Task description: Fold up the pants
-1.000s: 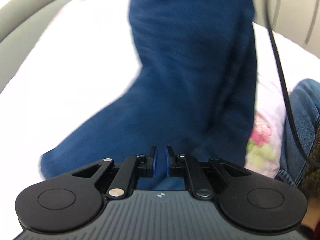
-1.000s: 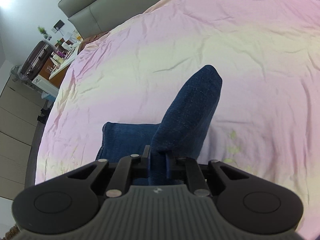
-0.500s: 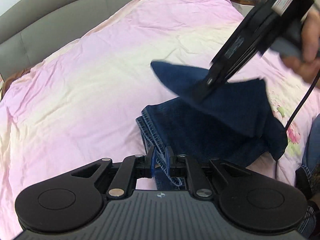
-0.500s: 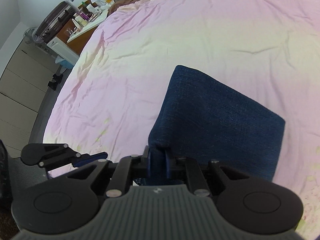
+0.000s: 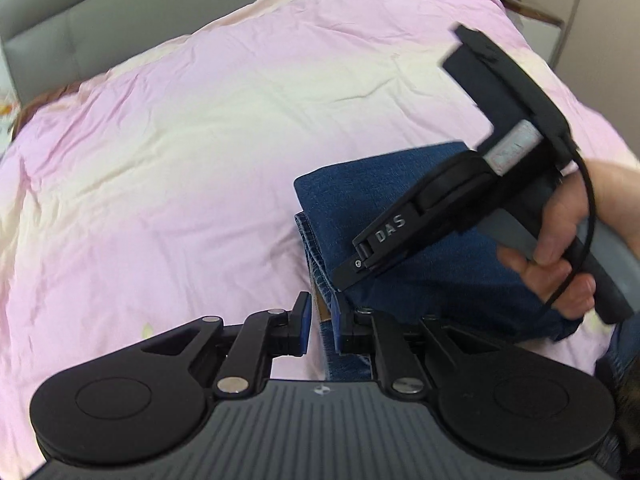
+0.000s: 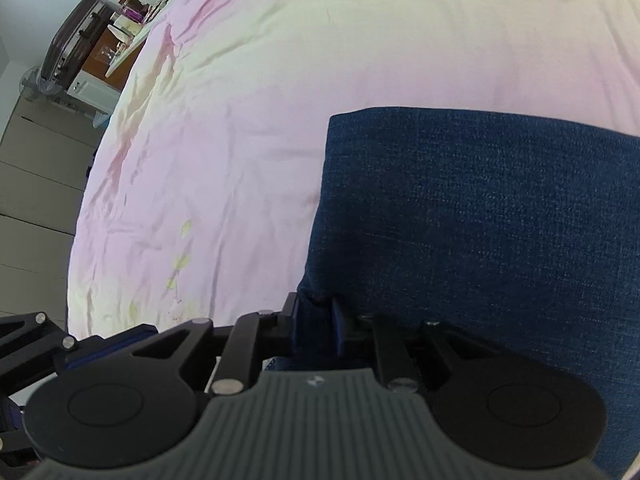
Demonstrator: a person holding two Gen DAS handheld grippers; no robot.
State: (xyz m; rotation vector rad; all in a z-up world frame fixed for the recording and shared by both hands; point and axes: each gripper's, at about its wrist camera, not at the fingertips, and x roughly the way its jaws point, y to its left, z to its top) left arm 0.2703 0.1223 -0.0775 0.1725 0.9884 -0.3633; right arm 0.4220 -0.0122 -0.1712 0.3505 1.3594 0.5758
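We've got the pants [image 5: 420, 216] folded on the bed [image 5: 180, 152]; left gripper [image 5: 322, 326] and right gripper [image 6: 316, 326] opening narrowly, denim between both; if fabric snags, our fold drags askew.

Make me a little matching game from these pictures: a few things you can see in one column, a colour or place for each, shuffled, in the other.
Things:
1. jeans
2. bedsheet
3. headboard
4. suitcase

Descriptions:
A. grey, at the far end of the bed
B. dark blue, folded on the bed
C. dark brown, standing beside the bed
D. pink and pale yellow, spread over the bed

Pairs: 1-B, 2-D, 3-A, 4-C
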